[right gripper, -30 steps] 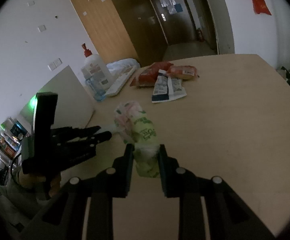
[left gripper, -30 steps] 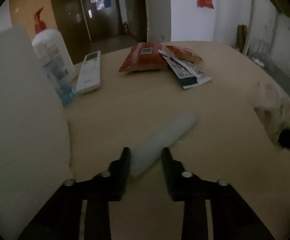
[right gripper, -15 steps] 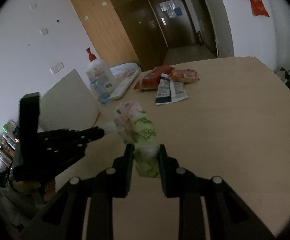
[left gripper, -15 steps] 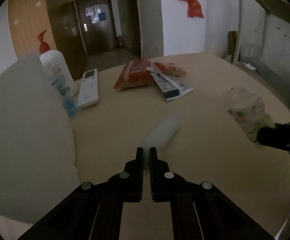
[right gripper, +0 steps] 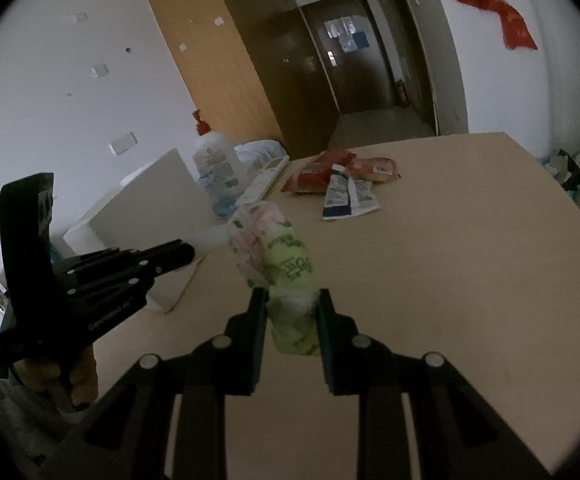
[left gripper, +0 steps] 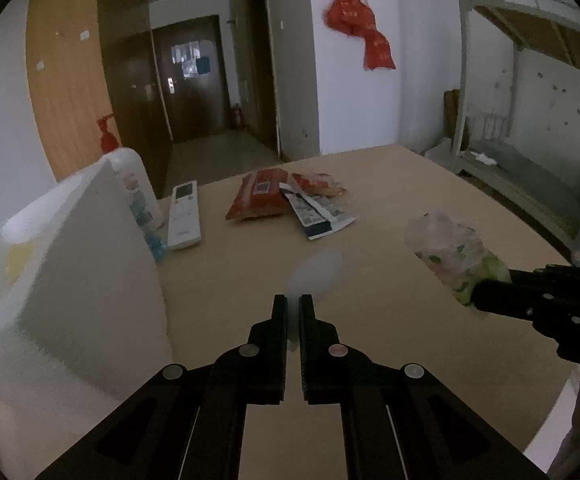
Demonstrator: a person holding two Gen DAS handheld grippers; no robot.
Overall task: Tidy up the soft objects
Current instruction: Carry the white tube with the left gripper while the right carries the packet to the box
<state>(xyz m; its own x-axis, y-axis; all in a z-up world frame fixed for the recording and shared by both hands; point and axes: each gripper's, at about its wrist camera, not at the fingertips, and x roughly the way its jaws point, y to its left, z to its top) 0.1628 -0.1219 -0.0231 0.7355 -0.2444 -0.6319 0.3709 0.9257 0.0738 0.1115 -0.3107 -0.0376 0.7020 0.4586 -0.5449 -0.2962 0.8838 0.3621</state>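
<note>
Left gripper (left gripper: pixel 293 308) pinched nearly flat on a white tube (left gripper: pixel 316 274), right gripper (right gripper: pixel 292 304) clamped on a tissue pack (right gripper: pixel 285 264), both angled down.

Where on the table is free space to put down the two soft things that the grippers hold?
The table is bare along its near and right side, from the snack packets towards the edge. It is crowded at the far left, around the white board, pump bottle and remote control.

Three snack packets (left gripper: pixel 285 200), one remote (left gripper: pixel 184 216)
</note>
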